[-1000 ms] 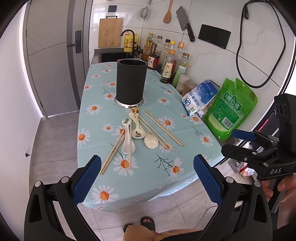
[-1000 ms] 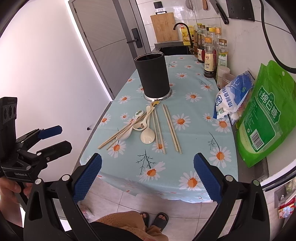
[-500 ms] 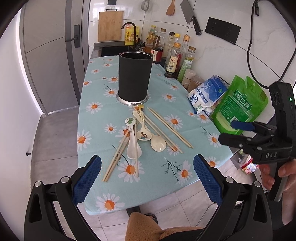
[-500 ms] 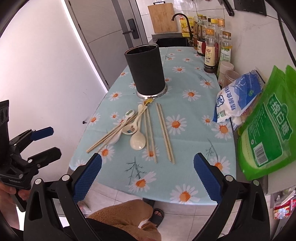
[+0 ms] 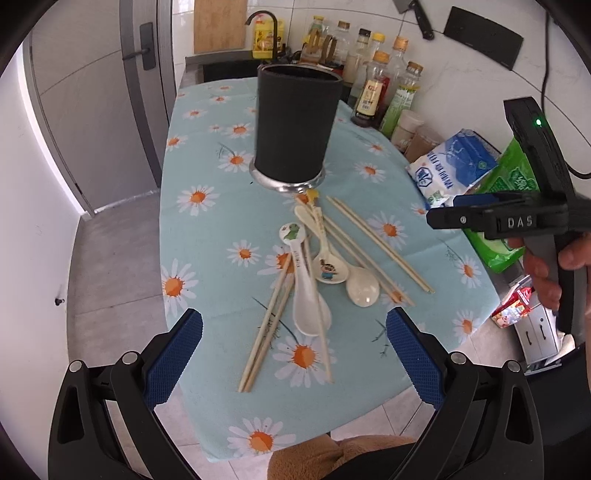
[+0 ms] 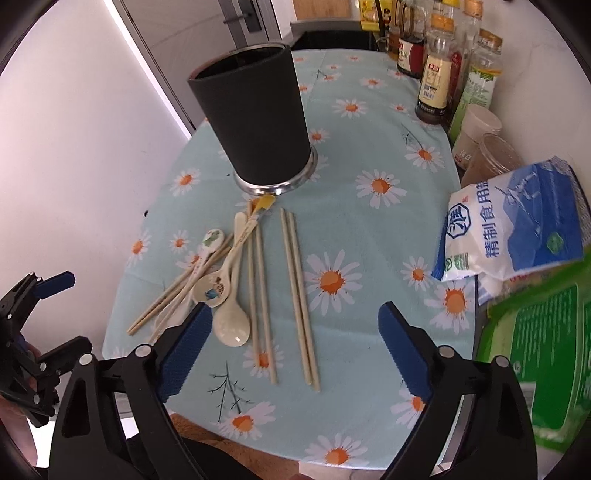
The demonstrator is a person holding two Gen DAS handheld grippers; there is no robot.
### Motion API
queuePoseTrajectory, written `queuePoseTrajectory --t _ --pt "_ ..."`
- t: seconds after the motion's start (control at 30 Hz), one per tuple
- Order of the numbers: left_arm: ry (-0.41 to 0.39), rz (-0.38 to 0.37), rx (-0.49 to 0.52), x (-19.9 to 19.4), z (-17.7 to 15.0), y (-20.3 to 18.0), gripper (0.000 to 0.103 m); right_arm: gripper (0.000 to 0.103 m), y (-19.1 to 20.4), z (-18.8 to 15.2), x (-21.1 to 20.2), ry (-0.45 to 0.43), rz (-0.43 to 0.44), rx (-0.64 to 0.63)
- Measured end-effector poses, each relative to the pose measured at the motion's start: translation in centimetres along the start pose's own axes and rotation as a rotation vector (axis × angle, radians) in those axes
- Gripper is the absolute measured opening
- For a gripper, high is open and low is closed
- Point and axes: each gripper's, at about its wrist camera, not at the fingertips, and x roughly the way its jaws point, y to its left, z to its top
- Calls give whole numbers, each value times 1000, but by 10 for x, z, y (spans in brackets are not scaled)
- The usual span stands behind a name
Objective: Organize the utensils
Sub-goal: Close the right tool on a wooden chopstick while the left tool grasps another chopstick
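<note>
I hold my left gripper (image 5: pixel 294 350) spread wide and empty above the near edge of the daisy tablecloth (image 5: pixel 207 236). My right gripper (image 6: pixel 295 339) is also spread, empty, over the chopsticks (image 6: pixel 299 291). Three ceramic spoons (image 5: pixel 325 266) lie tangled among chopsticks just in front of the upright black utensil holder (image 5: pixel 295 122), the nearest handle touching its metal base.

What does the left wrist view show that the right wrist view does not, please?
Only the left wrist view shows the wooden cutting board, the black faucet and the right tongs from the side. Only the right wrist view shows the left tongs from the side. Both share the black utensil holder, the ceramic spoons, the chopsticks and the salt bag.
</note>
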Motion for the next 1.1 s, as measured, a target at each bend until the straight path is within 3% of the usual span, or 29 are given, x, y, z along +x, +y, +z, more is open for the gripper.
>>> queuePoseTrajectory --t 0.1,0.33,0.6,0.87,1.1 --pt "26 -23 -15 11 1 10 96 84 -2 16 25 86 7 -10" --pt "66 -49 -35 32 7 28 96 51 -17 36 81 292 63 32" --pt "78 -67 -43 46 18 44 96 19 -27 50 105 391 61 46" --pt "100 -97 -24 59 24 52 96 17 -4 63 115 421 -27 -33" --pt "134 -104 37 70 25 54 96 17 32 68 116 450 -155 -124"
